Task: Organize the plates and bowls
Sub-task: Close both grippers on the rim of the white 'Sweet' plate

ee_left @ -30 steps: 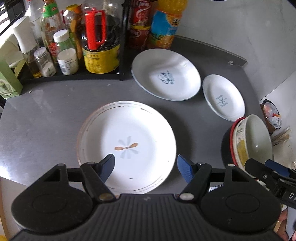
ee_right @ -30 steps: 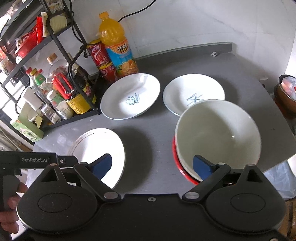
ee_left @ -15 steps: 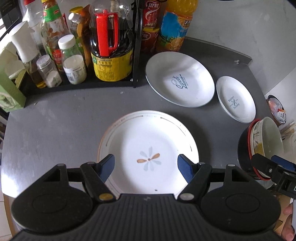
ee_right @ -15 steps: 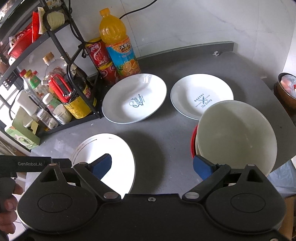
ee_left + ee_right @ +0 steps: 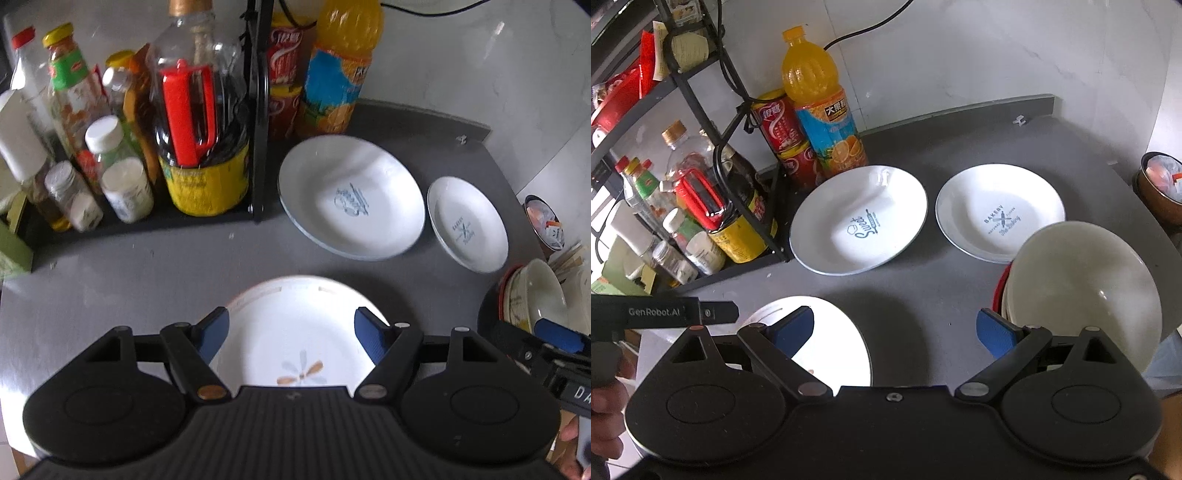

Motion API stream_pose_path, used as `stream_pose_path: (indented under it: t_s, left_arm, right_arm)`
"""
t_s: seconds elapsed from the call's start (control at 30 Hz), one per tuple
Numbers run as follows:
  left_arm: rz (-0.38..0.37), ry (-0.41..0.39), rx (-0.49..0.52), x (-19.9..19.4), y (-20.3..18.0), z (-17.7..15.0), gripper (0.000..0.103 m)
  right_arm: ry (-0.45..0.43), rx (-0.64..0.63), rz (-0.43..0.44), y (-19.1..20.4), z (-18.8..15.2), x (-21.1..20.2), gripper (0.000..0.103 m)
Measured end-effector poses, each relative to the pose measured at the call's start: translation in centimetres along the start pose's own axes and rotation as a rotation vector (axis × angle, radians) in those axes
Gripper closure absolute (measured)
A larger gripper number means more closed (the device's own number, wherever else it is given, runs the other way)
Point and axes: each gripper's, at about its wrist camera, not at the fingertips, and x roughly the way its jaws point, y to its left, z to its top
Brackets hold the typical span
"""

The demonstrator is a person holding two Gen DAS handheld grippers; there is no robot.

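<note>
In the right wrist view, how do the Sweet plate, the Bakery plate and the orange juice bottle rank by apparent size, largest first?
1. Sweet plate, the widest of the three.
2. Bakery plate, somewhat smaller, its near edge hidden by the white bowl.
3. Orange juice bottle, narrowest. It stands farther back, so its true size is unsure.

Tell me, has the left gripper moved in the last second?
Yes. The left gripper has advanced toward the bottle rack: the rack looms larger, and the flower plate has slid down under its open fingers.
</note>
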Motion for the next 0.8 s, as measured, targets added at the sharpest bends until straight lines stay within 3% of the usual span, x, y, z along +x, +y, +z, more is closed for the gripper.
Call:
stream_pose_path:
  t_s: [0.33,0.8]
  left_arm:
    - [-0.036,-0.037,0.006,2.9,0.7,2.8,0.034]
    - [-0.064,-0.035,0.021,10.0,1.4,5.1,0.049]
  right_arm:
    - [-0.009,0.032,0.014,0.5,1.1,3.5,0.022]
    - [0.027,0.164,0.010,-0.8,2.6,11.3,0.046]
